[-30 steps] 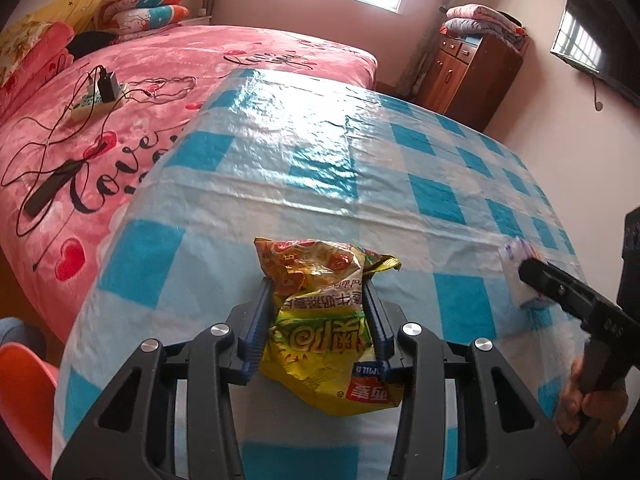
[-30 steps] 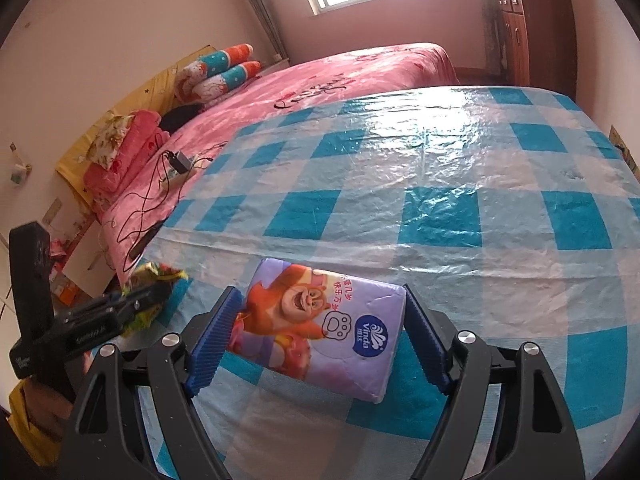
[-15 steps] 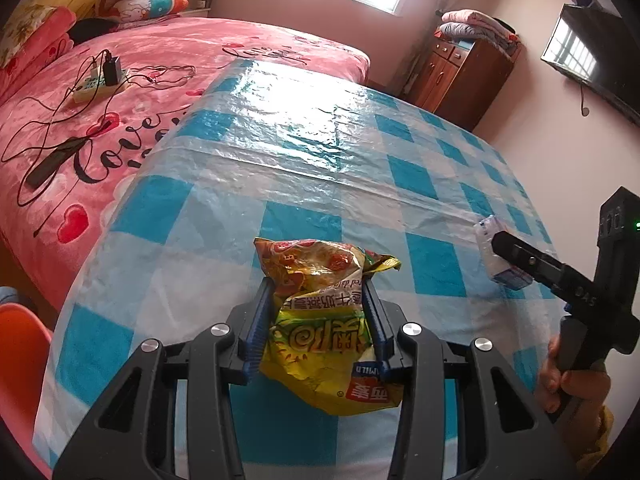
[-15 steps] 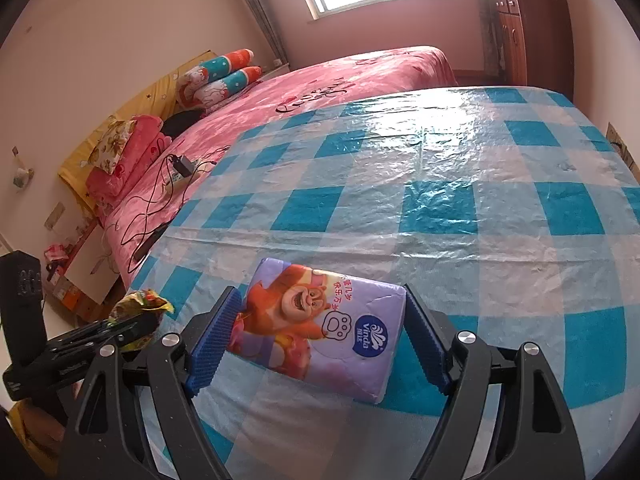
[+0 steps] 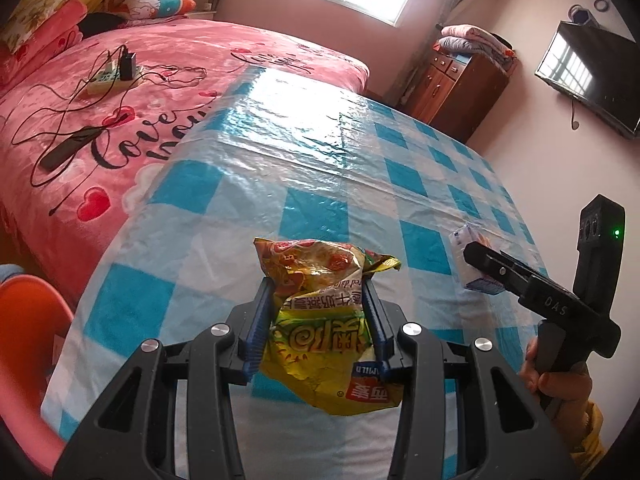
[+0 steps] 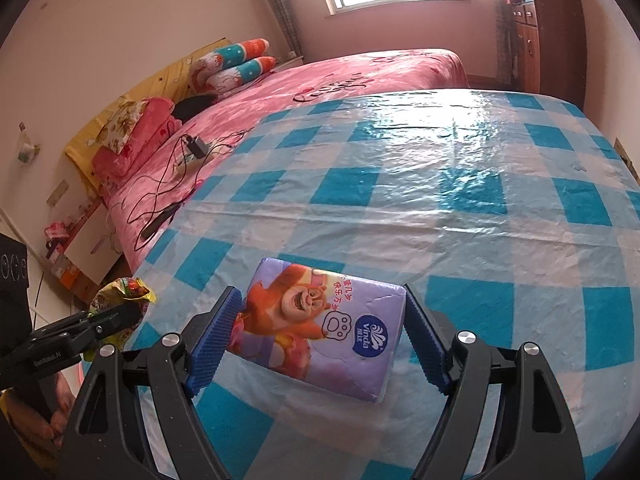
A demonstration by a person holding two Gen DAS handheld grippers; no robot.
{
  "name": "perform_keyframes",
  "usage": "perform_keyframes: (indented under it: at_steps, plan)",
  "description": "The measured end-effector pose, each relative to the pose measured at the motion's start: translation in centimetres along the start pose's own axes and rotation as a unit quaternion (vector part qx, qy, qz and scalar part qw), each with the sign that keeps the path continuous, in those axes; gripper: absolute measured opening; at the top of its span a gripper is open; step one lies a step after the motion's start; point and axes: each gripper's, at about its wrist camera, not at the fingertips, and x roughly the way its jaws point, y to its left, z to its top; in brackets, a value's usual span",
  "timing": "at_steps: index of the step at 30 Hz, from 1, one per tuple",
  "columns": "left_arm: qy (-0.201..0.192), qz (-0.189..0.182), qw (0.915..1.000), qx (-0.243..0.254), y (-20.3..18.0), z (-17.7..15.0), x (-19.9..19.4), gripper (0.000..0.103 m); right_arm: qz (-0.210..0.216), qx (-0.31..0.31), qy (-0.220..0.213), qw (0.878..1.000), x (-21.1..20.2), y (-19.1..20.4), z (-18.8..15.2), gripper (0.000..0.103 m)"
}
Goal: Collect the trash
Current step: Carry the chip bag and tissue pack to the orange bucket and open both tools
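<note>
The left gripper [image 5: 316,320] is clamped on a crumpled, light snack wrapper [image 5: 324,320] above the table's [image 6: 460,184] near edge; it crushes easily, so mid-body suits. The right gripper [image 6: 320,340] pinches a soft tissue pack [image 6: 320,320] by its ends.

Pink bed [image 5: 200,80], checked tablecloth [image 5: 320,152]

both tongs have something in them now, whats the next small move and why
Probably carry both loads off the blue-and-white checked plastic tablecloth toward wherever the trash goes; no bin shows in either view. The left tongs pinch the crumpled yellow snack wrapper, the right tongs clamp the purple cartoon-bear tissue pack, and the cloth around them looks bare.
</note>
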Motion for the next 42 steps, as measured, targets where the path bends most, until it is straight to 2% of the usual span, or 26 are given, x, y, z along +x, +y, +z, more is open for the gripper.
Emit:
perform_keyframes:
  at_steps: [11,27,42]
  plan:
    - [-0.009,-0.006,0.9997,-0.022,2.8,-1.4,-2.5,0.044,0.011,-0.011,0.023,1.0,0.1,2.4,-1.2,0.08]
    - [-0.03,-0.001,0.9982,-0.052,7.2,-2.9,-6.4,0.044,0.055,-0.024,0.053,0.997,0.3,6.9,-2.1,0.08]
    - [-0.045,0.034,0.9928,-0.105,13.3,-4.7,-9.4,0.044,0.095,-0.083,0.072,0.989,1.4,13.9,-2.3,0.08]
